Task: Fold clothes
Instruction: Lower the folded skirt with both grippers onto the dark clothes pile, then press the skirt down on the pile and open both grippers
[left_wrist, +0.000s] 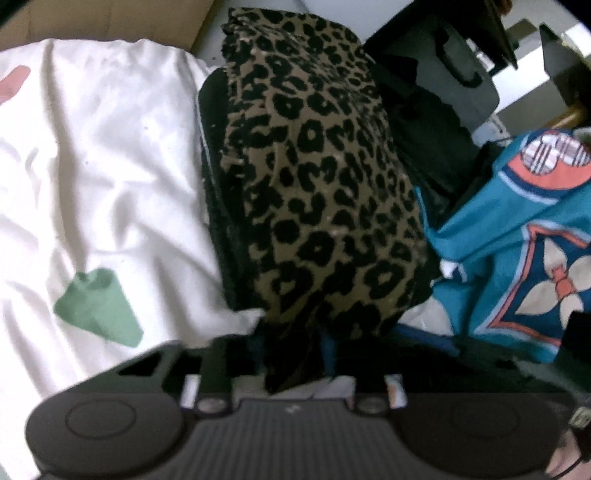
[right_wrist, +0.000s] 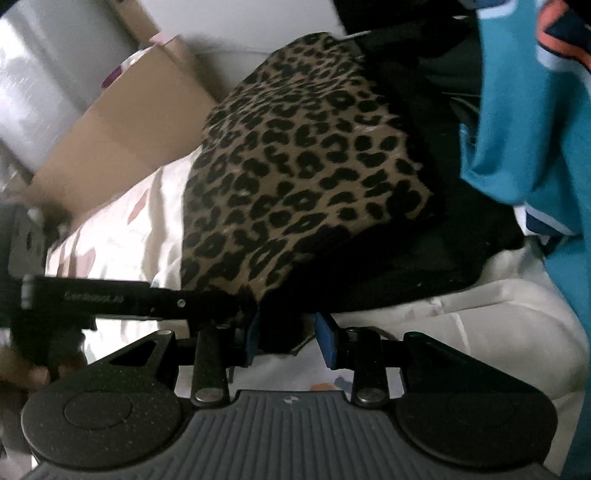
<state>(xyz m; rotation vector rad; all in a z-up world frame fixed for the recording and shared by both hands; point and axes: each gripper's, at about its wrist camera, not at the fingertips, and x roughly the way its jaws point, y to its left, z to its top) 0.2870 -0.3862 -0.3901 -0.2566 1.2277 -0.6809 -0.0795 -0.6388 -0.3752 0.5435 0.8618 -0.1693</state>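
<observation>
Both grippers, left gripper (left_wrist: 295, 354) and right gripper (right_wrist: 288, 338), pinch the leopard-print garment (left_wrist: 317, 177).

Brown cardboard box (right_wrist: 122, 133) beside white bedsheet (left_wrist: 92, 155), pale wall (right_wrist: 258, 22) behind, soft daylight

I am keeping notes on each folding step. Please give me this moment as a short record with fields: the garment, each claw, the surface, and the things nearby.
garment: leopard-print garment, lying on a black garment
left claw: left claw shut on a bunched edge of the leopard-print garment
right claw: right claw, blue pads on both sides of dark cloth at the garment's near edge; grip unclear
surface: white sheet with green and pink patches
nearby: teal patterned garment; cardboard box
</observation>
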